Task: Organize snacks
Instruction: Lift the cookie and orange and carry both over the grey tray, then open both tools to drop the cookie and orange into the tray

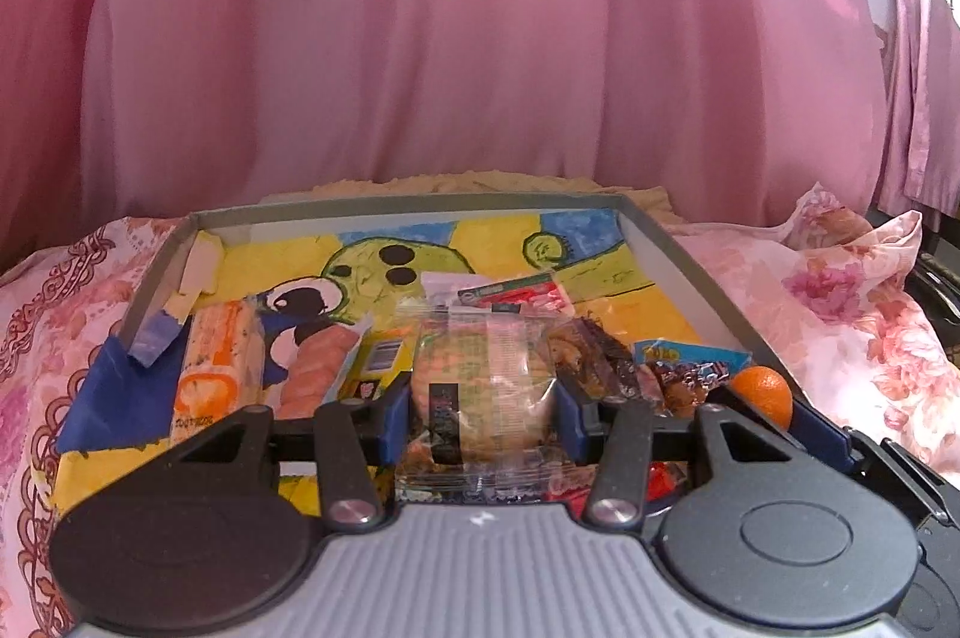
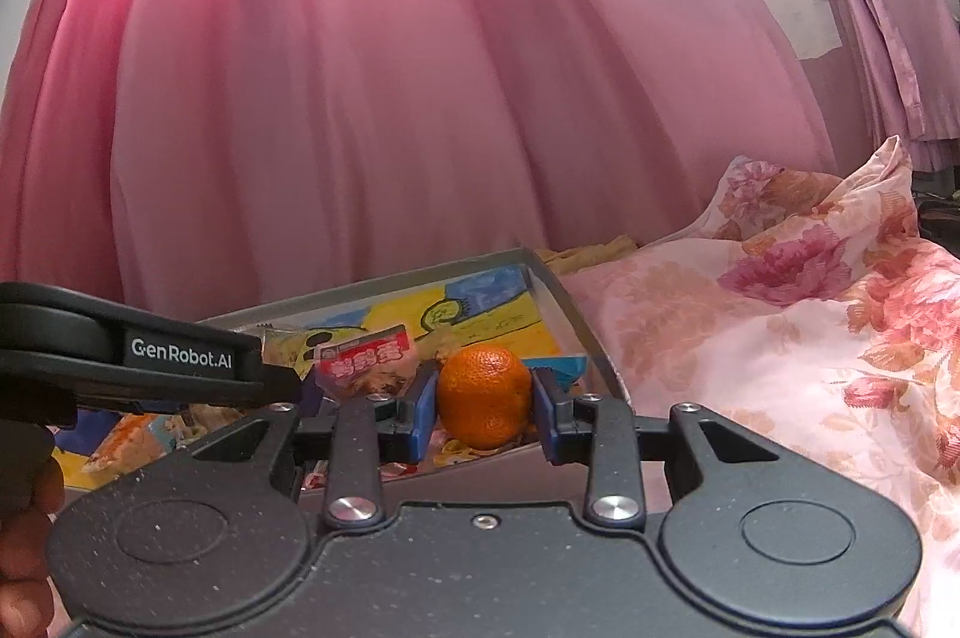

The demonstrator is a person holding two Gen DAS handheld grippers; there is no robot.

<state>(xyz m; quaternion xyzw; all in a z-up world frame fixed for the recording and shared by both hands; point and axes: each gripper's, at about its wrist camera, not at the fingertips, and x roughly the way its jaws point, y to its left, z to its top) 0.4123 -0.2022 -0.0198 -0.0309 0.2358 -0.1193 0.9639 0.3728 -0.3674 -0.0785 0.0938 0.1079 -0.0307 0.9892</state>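
A shallow grey box (image 1: 690, 266) with a painted yellow and blue bottom lies on a floral bedspread and holds several wrapped snacks. My left gripper (image 1: 485, 413) is shut on a clear-wrapped round cake (image 1: 480, 380) over the box's near side. My right gripper (image 2: 483, 407) is shut on an orange (image 2: 485, 392) at the box's (image 2: 576, 332) right near corner; the orange (image 1: 762, 389) shows at the right in the left wrist view. A red and white packet (image 2: 366, 359) lies behind it. The left gripper's black body (image 2: 138, 362) crosses the left of the right wrist view.
An orange-white snack bar (image 1: 219, 368), a pink wrapped roll (image 1: 318, 362), dark candy wrappers (image 1: 600, 356) and a blue packet (image 1: 690, 368) lie in the box. Pink curtains (image 1: 480, 38) hang right behind it. A floral pillow (image 2: 810, 230) rises at the right. A hand (image 2: 24, 518) shows at lower left.
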